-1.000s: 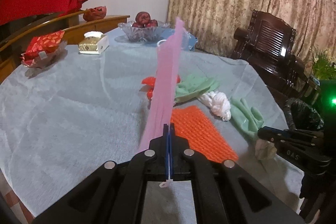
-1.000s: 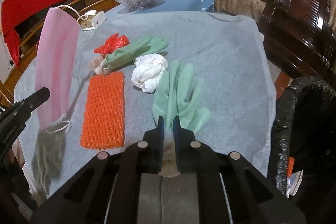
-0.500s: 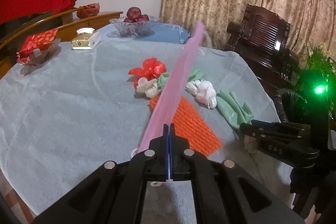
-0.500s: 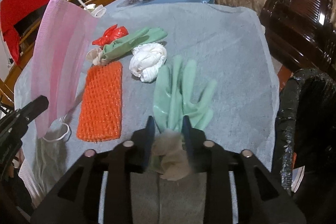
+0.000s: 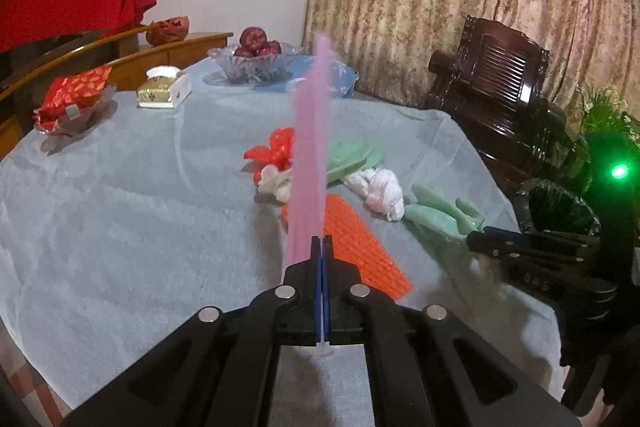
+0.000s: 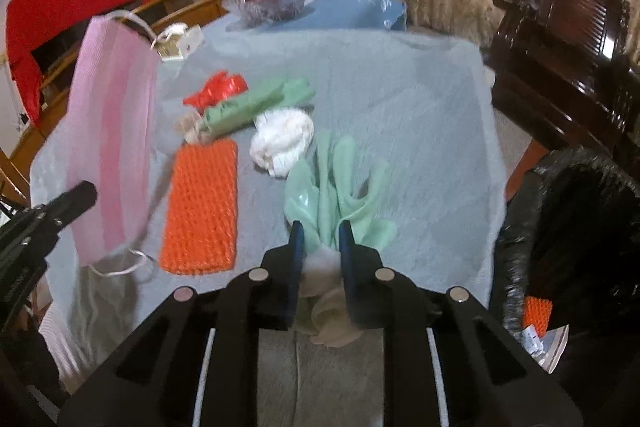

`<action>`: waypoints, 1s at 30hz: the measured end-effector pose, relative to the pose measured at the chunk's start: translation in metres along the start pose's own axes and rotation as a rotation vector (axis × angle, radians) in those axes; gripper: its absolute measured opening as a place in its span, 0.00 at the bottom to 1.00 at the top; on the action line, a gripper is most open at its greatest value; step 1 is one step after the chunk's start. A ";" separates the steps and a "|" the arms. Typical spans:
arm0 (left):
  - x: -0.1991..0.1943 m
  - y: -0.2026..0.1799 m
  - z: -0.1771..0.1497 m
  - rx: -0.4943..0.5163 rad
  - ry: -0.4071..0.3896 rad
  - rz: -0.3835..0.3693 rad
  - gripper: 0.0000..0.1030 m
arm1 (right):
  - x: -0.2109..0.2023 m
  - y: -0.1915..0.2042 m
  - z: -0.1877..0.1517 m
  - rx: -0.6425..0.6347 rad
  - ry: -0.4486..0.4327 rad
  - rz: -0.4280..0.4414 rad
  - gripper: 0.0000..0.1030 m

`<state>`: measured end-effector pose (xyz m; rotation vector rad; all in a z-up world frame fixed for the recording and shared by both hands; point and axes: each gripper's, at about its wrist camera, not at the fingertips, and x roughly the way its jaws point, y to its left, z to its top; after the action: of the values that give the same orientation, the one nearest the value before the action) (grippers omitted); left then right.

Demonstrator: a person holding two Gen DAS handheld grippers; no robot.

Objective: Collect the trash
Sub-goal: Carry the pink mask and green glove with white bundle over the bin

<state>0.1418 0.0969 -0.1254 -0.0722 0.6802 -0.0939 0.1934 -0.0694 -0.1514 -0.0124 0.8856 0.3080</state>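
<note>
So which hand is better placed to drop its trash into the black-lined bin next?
Probably the right: its claw has the crumpled beige tissue between closing jaws, beside the black-lined bin. The left claw, holding the pink face mask, is farther away.

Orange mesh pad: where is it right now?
Right wrist view: orange mesh pad lies flat on the table, left of centre, between the held pink mask and the green glove.

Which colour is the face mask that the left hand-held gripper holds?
Pink face mask, white ear loops; right wrist view shows it best.
</note>
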 end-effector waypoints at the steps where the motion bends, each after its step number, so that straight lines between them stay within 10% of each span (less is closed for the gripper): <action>1: -0.003 -0.003 0.002 0.005 -0.007 -0.005 0.00 | -0.007 -0.001 0.002 0.000 -0.016 0.006 0.16; 30: -0.047 -0.147 0.048 0.164 -0.128 -0.277 0.00 | -0.179 -0.092 0.004 0.070 -0.292 -0.083 0.16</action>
<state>0.1265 -0.0427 -0.0449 -0.0142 0.5290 -0.4079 0.1156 -0.2036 -0.0227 0.0594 0.6039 0.1947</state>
